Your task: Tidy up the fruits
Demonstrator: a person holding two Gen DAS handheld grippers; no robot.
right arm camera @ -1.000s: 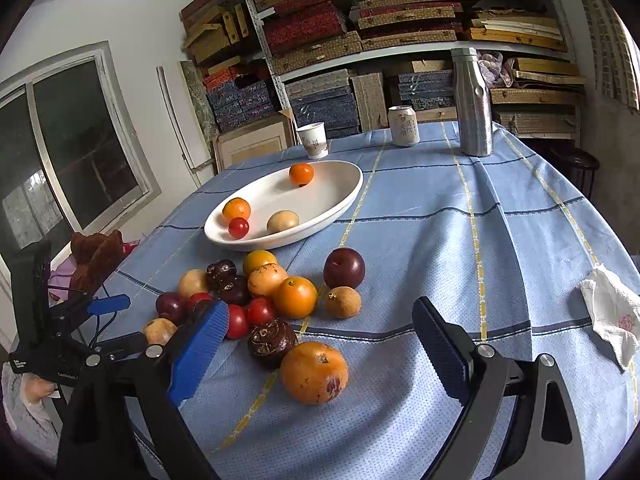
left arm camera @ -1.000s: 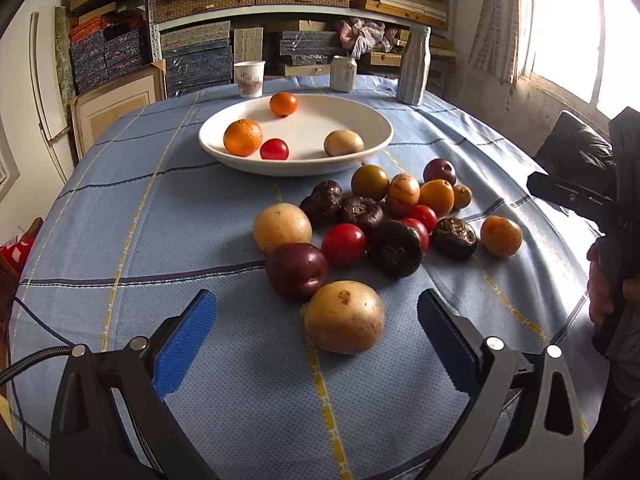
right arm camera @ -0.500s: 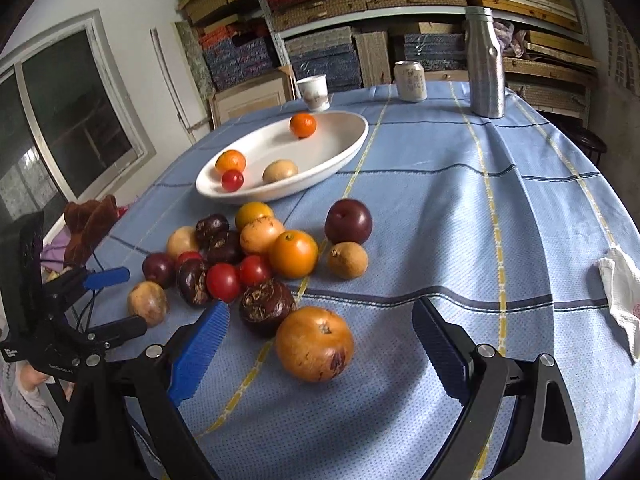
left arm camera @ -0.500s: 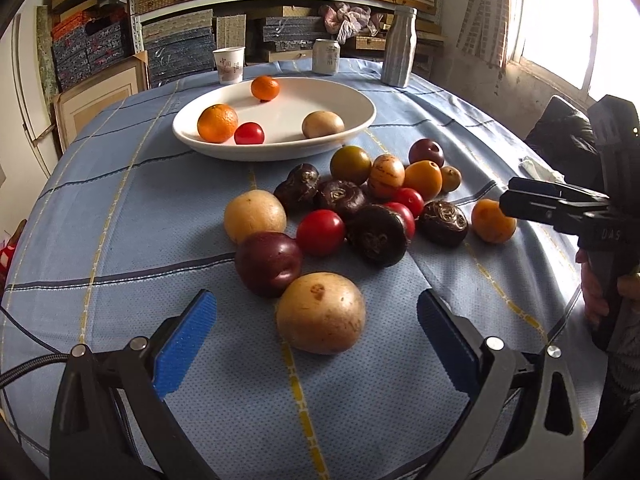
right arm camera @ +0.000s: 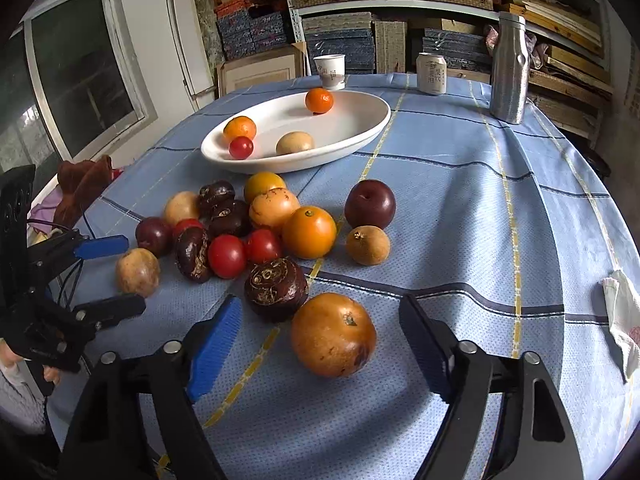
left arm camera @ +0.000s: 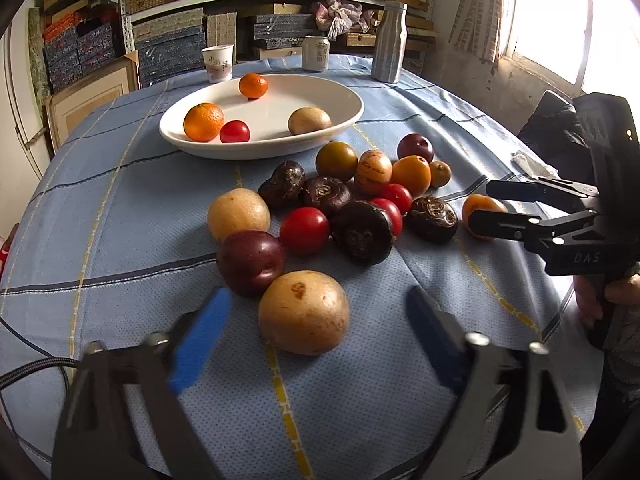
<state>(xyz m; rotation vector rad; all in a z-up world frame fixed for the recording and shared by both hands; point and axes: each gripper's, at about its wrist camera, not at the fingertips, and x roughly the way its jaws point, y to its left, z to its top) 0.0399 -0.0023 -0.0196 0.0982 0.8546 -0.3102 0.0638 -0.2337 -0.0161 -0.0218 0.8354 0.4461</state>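
Observation:
A large tan fruit (left arm camera: 303, 312) lies between the blue pads of my left gripper (left arm camera: 316, 298). Its jaws are closing and the pads are still apart from the fruit. An orange-brown fruit (right arm camera: 333, 334) lies the same way inside my right gripper (right arm camera: 320, 303), whose jaws are also closing without touching it. Beyond them is a heap of several plums, tomatoes, oranges and dark chestnuts (left arm camera: 362, 232). The white plate (left arm camera: 288, 100) holds two oranges, a tomato and a tan fruit. Each gripper shows in the other's view: the right gripper (left arm camera: 492, 210), the left gripper (right arm camera: 108, 272).
A paper cup (left arm camera: 218, 63), a can (left arm camera: 315, 53) and a metal bottle (left arm camera: 389, 42) stand behind the plate. A crumpled tissue (right arm camera: 622, 320) lies near the right table edge. Shelves of boxes fill the back wall. A hand (left arm camera: 616, 292) holds the right gripper.
Both pairs of jaws have narrowed around their fruit. The right gripper has come forward and lower, so the orange-brown fruit now sits between its pads. The left gripper tilted slightly.

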